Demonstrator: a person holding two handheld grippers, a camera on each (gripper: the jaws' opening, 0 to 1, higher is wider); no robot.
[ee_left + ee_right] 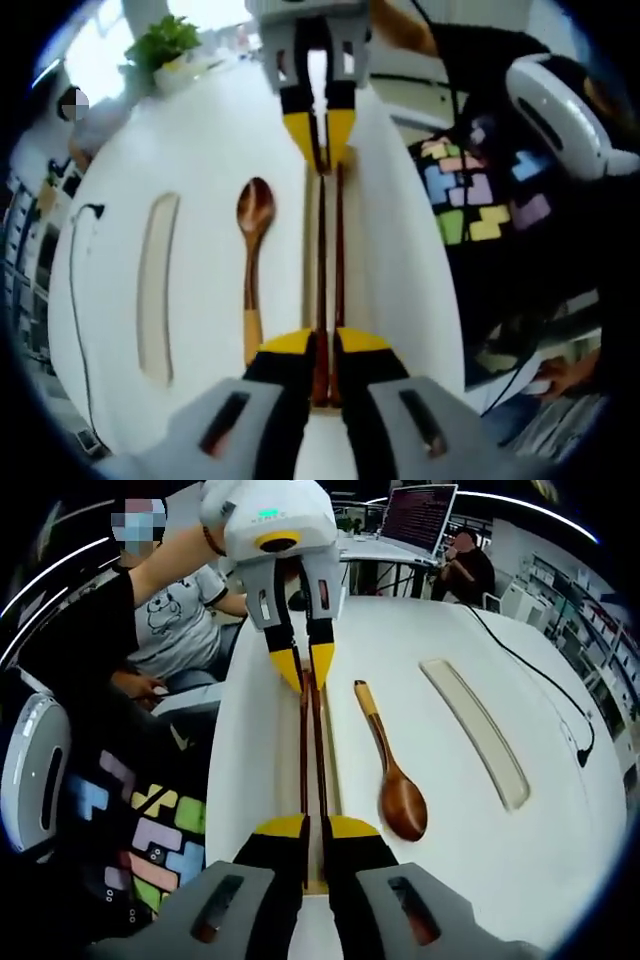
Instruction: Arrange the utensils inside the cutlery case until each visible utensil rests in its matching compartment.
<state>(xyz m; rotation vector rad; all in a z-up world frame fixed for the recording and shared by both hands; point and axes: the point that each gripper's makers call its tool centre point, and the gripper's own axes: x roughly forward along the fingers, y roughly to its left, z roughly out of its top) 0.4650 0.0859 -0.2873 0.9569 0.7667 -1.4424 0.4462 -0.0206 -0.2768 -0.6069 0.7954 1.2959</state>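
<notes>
A pair of dark wooden chopsticks [330, 250] [312, 750] lies lengthwise in a narrow slot of the white cutlery case [390, 250] [450, 810]. My left gripper [322, 345] [305, 670] is shut on one end of them, and my right gripper [318, 828] [322, 140] is shut on the opposite end. Beside that slot lies a wooden spoon [252, 250] [395, 780], apart from both grippers. Further over, a long shallow compartment [158, 285] [478, 730] has nothing in it.
A black cable [75, 300] [545, 675] runs along the white tabletop past the long compartment. A potted plant [165, 45] stands at the far end. A laptop [415, 515] and a seated person are behind. The holder's patterned black shirt [480, 200] is close by.
</notes>
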